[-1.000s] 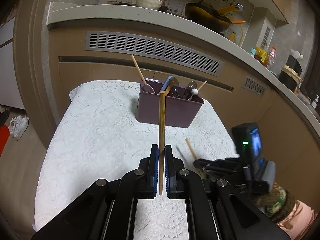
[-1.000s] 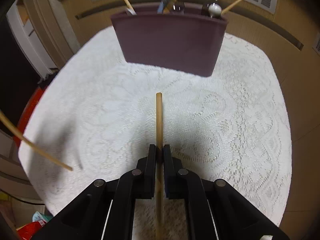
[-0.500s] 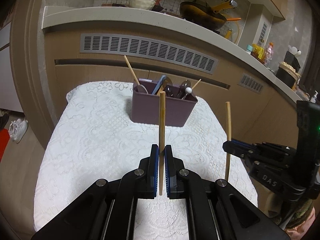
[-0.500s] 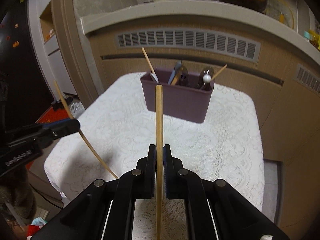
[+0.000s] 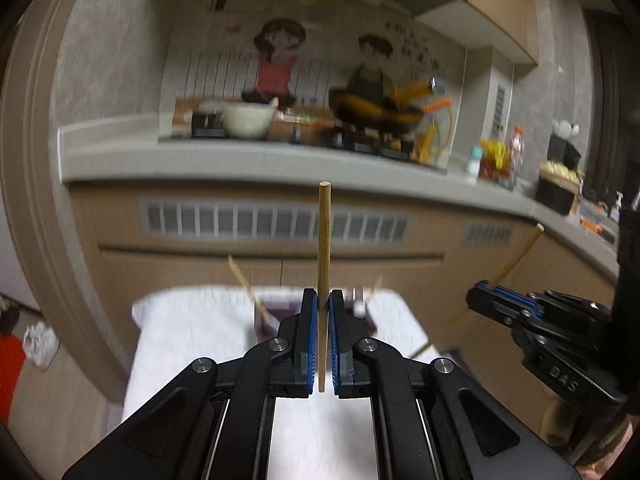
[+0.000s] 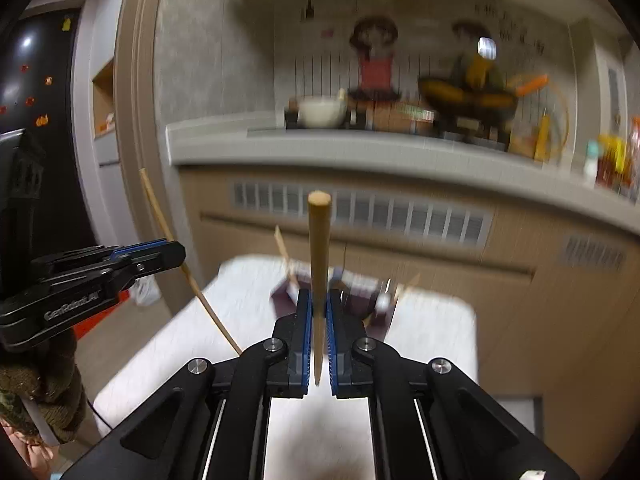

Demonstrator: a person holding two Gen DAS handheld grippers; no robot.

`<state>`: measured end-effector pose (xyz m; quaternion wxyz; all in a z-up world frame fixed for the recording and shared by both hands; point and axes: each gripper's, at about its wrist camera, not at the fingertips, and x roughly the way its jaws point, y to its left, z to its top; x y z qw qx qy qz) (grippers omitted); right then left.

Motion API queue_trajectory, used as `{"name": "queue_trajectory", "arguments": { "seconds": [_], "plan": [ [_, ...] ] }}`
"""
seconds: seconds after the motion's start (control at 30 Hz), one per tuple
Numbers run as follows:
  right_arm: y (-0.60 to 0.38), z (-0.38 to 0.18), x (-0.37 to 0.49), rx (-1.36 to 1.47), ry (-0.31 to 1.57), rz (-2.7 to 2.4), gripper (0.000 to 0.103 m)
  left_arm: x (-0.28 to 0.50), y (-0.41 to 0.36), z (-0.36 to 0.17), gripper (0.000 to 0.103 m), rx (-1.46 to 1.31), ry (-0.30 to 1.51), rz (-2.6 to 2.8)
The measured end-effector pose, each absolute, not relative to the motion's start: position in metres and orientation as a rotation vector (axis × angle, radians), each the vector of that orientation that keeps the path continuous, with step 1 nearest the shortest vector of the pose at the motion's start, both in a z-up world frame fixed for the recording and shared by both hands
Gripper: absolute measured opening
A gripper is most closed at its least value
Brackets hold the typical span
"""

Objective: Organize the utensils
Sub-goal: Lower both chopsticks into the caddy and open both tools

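My left gripper [image 5: 323, 300] is shut on a wooden chopstick [image 5: 323, 240] that stands upright between its blue pads. My right gripper [image 6: 319, 300] is shut on a second wooden chopstick [image 6: 319, 248], also upright. Both are raised high above the white lace-covered table [image 5: 168, 344]. The purple utensil holder [image 5: 266, 324] sits at the table's far side, mostly hidden behind the fingers, with several utensils sticking out. The right gripper [image 5: 482, 296] appears at the right of the left wrist view with its chopstick [image 5: 516, 258]. The left gripper [image 6: 176, 252] shows at the left of the right wrist view.
A kitchen counter [image 5: 248, 160] runs behind the table, bearing a white bowl [image 5: 246, 120], a dark pan [image 5: 376, 114] and bottles [image 5: 496, 160]. Vented cabinet panels [image 5: 272, 224] face the table. A gloved hand [image 6: 44, 392] holds the left gripper. Shoes [image 5: 38, 342] lie on the floor.
Both grippers have risen well above the table with their chopsticks, and the views now tilt up toward the counter. The holder has dropped low in both views. Both views are motion-blurred.
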<state>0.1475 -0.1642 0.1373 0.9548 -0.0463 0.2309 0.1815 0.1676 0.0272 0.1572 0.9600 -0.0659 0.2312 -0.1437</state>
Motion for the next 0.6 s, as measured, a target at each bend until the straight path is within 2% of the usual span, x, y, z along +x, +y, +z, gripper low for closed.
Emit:
{"name": "queue_trajectory", "arguments": {
  "seconds": [0.27,0.6],
  "plan": [
    [-0.159,0.180,0.203,-0.113,0.375,0.335,0.007,0.242,0.027,0.187,0.006,-0.148,0.430,-0.306],
    [-0.155,0.140,0.275,-0.101,0.445,0.301,0.007,0.312,0.009,0.141,0.006,-0.111,0.526,-0.290]
  ]
}}
